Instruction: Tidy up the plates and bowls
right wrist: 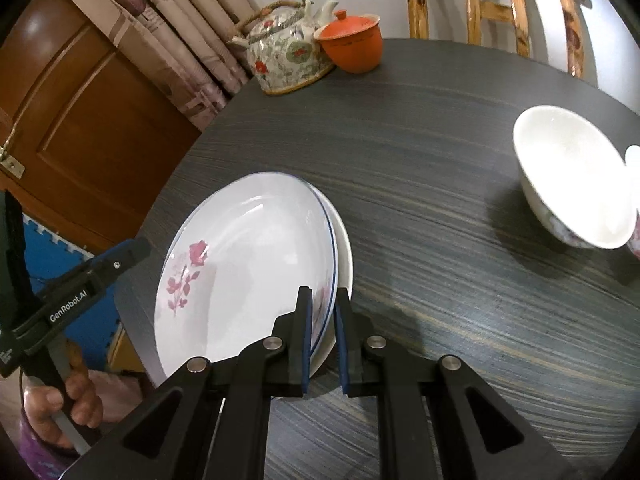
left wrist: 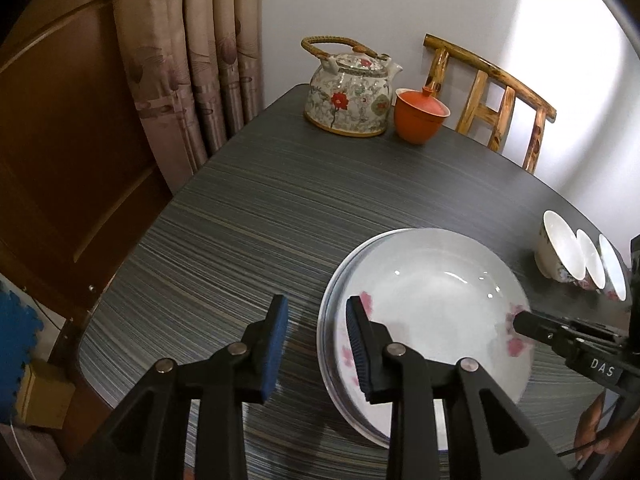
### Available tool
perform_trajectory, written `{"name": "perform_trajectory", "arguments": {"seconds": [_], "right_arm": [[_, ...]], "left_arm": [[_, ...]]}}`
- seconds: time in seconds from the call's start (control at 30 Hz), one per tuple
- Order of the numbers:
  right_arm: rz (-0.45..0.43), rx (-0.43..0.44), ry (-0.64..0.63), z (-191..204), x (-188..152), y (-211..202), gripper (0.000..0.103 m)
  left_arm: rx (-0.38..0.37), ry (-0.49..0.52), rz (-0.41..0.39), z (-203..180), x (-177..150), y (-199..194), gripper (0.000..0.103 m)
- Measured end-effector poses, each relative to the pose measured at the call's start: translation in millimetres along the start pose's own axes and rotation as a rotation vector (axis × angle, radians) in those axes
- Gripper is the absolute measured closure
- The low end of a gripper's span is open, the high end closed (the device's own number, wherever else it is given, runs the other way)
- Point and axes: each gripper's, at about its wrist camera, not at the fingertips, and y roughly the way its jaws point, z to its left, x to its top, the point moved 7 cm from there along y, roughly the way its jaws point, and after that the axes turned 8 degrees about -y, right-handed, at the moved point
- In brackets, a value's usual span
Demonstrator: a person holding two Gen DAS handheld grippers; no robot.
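Observation:
Two white plates with pink flowers lie stacked on the dark table; the top plate (left wrist: pixel 432 300) (right wrist: pixel 248 264) has a thin blue rim line and sits tilted on the lower plate (right wrist: pixel 346 256). My right gripper (right wrist: pixel 324 340) is shut on the top plate's near rim, and its tip (left wrist: pixel 520 322) shows at the plate's right edge in the left wrist view. My left gripper (left wrist: pixel 318 340) stands open astride the plates' left rim, one pad over the plate and one over the table, neither pressing. White bowls (left wrist: pixel 560 248) (right wrist: pixel 572 176) lie tipped in a row at the right.
A flowered teapot (left wrist: pixel 348 100) and an orange lidded cup (left wrist: pixel 420 116) stand at the table's far end, with a wooden chair (left wrist: pixel 492 96) behind. A curtain (left wrist: pixel 188 60) and a wooden door (left wrist: pixel 68 128) are to the left. A person's hand (right wrist: pixel 60 400) holds the left gripper's handle.

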Motion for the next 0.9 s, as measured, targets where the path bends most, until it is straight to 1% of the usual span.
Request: {"name": "perform_trajectory", "arguments": {"seconds": [0.07,0.1,0.13,0.27,0.33,0.4,0.5,0.53,0.63,0.7,0.77,0.8,0.9], "right_arm": [[-0.004,0.009,0.000,-1,0,-1,0.085],[-0.006,-0.002,-0.002,-2,0,-1,0.077],[-0.010,-0.010,-0.004,-4,0,-2,0.076],[-0.030,-0.009,0.004,-7,-1,-6,0.076],[-0.042,0.005,0.016,-8,-3,-10,0.076],[-0.055,0.013,0.021,-9,-9,-17,0.076],[-0.084,0.036,0.039,-14,-21,-30,0.075],[-0.095,0.040,0.050,-18,-27,-35,0.072],[-0.128,0.049,0.092,-34,-48,-55,0.069],[-0.144,0.029,0.128,-52,-65,-71,0.069],[-0.165,0.003,0.177,-76,-85,-92,0.069],[-0.175,-0.008,0.198,-87,-93,-101,0.069],[-0.203,-0.056,0.286,-128,-122,-133,0.069]], "left_arm": [[-0.002,0.003,0.002,-1,-1,0,0.072],[-0.003,0.006,0.002,-1,0,1,0.072],[-0.002,0.007,0.001,-1,0,1,0.072],[-0.005,0.019,-0.007,-2,-1,0,0.072],[-0.009,0.037,-0.013,-6,-2,-2,0.072],[-0.009,0.054,-0.022,-11,-3,-5,0.072],[-0.032,0.098,-0.026,-26,-7,-11,0.072],[-0.040,0.111,-0.022,-32,-9,-12,0.072],[-0.092,0.172,0.008,-59,-21,-18,0.072],[-0.140,0.220,0.035,-84,-33,-24,0.072],[-0.205,0.253,0.072,-112,-48,-30,0.071],[-0.243,0.261,0.097,-128,-55,-33,0.069],[-0.358,0.278,0.183,-178,-75,-39,0.067]]}}
